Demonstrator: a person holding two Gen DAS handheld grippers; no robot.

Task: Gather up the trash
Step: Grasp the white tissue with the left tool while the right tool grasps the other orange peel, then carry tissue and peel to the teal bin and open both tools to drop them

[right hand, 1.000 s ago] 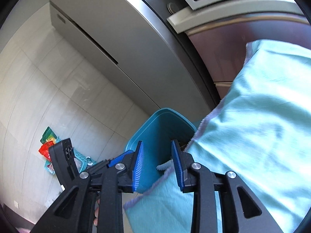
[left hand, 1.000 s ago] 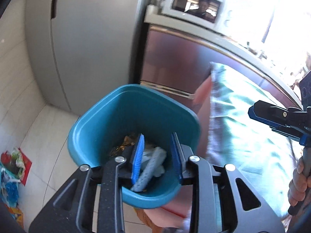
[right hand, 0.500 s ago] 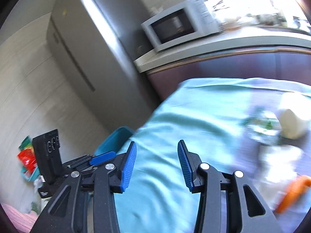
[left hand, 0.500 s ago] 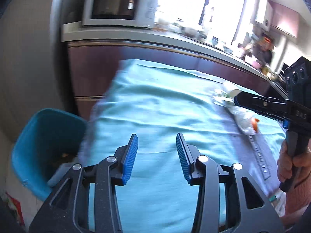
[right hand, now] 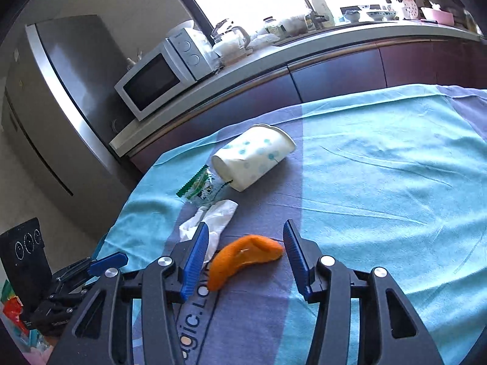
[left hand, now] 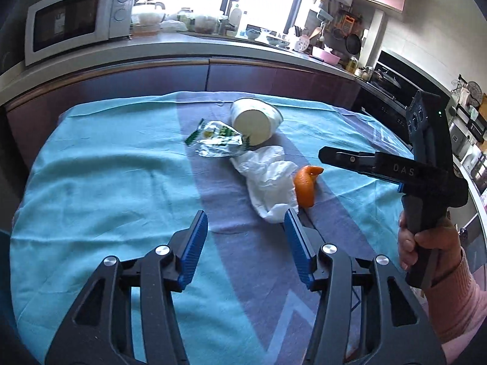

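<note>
Trash lies in a row on the teal and grey cloth [left hand: 100, 182]: a tipped white paper cup [left hand: 254, 121], a crumpled green and silver wrapper [left hand: 217, 141], a white crumpled tissue [left hand: 269, 182] and an orange peel [left hand: 305, 184]. My left gripper [left hand: 246, 222] hovers over the cloth just short of the tissue, jaws opening, nothing between them. My right gripper [right hand: 246, 232] is above the orange peel [right hand: 243, 257], which shows between its opening jaws without the pads touching it. The cup [right hand: 254, 159], wrapper [right hand: 197, 185] and tissue [right hand: 210, 220] lie beyond it to the left.
A kitchen counter [left hand: 213, 48] with a microwave [left hand: 76, 15] and dishes runs behind the table. A grey fridge [right hand: 61, 106] stands at the left. A person's hand [left hand: 426, 243] in a pink sleeve holds the right gripper's handle. Coloured packets [right hand: 12, 307] lie on the floor.
Both grippers swung away from the blue bin, now out of view, to the table with the trash. Both sets of jaws have spread wider. The bin's tissue stayed behind.
</note>
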